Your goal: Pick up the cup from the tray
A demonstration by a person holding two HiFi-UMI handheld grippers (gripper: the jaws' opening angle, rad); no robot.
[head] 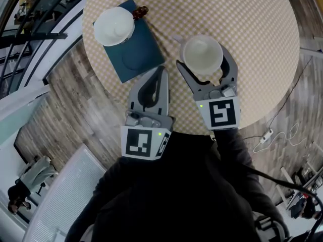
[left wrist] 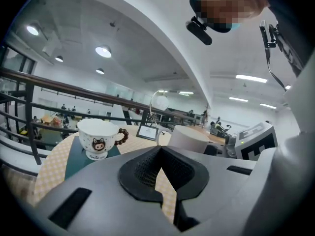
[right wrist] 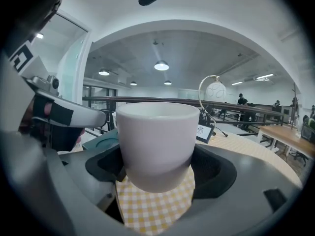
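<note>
A dark teal tray (head: 144, 52) lies at the left of the round checked table (head: 257, 39). On its far corner stands a white cup with a cat print and brown beaded handle (head: 114, 26) (left wrist: 98, 138). My right gripper (head: 202, 57) (right wrist: 156, 168) is shut on a plain white cup (head: 201, 53) (right wrist: 156, 141), to the right of the tray and off it. In the right gripper view the cup's base hangs just above the cloth. My left gripper (head: 162, 70) (left wrist: 160, 149) is shut and empty by the tray's near right corner.
A dark railing (head: 35, 34) runs past the table's left edge. The table's near edge curves just in front of both grippers. A small framed sign (left wrist: 147, 131) stands on the far side of the table. White cables (head: 275, 135) lie on the floor at right.
</note>
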